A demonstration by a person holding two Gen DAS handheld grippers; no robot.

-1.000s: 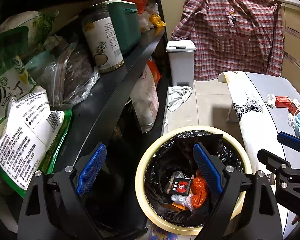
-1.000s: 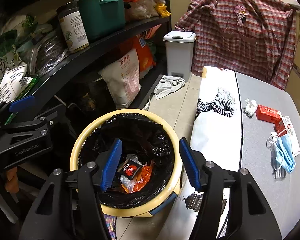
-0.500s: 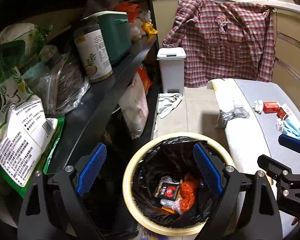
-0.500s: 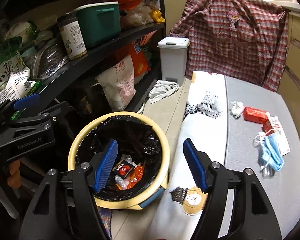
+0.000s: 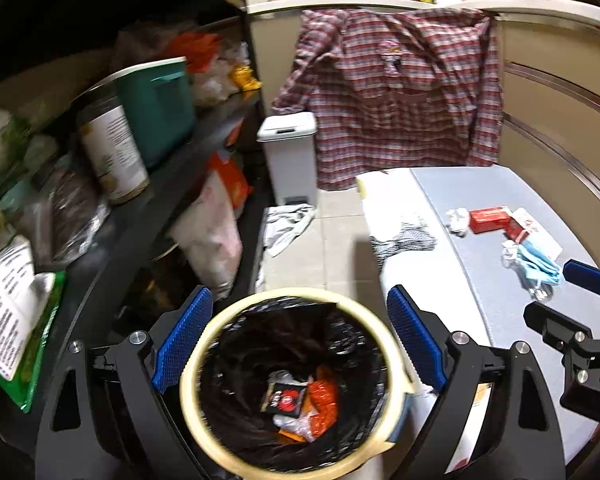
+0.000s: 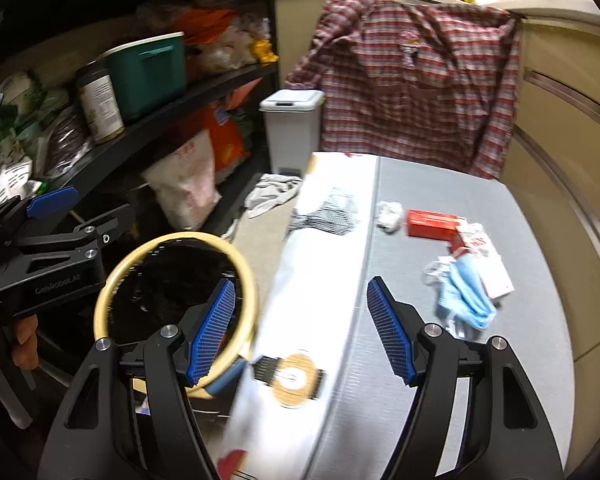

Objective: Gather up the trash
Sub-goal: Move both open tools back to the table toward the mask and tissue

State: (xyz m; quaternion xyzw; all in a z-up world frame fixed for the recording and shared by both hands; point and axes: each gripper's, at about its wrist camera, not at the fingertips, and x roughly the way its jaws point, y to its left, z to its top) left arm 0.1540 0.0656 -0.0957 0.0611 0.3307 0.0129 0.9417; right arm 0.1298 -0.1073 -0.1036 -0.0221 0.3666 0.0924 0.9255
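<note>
Both grippers have swung right, away from the trash bin (image 5: 204, 356); the right gripper (image 6: 300, 332) has just widened, jaws empty over the table (image 6: 440, 360). Left gripper (image 5: 298, 336) gapes empty above the bin. Blue mask (image 6: 466, 292) lies on the table.

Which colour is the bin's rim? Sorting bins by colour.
Pale yellow rim, with a black liner; clearest in the left wrist view.

Warm indoor light falls from above and leaves my view dim overall; the grey worktop (image 6: 452, 208) and the white cloth (image 6: 324, 248) catch the most brightness. The shelf (image 5: 112, 236) at left sinks into deep shadow. Motion blur smears nearly everything, most on the shelf goods. The fisheye bends straight edges and blackens the corners.
</note>
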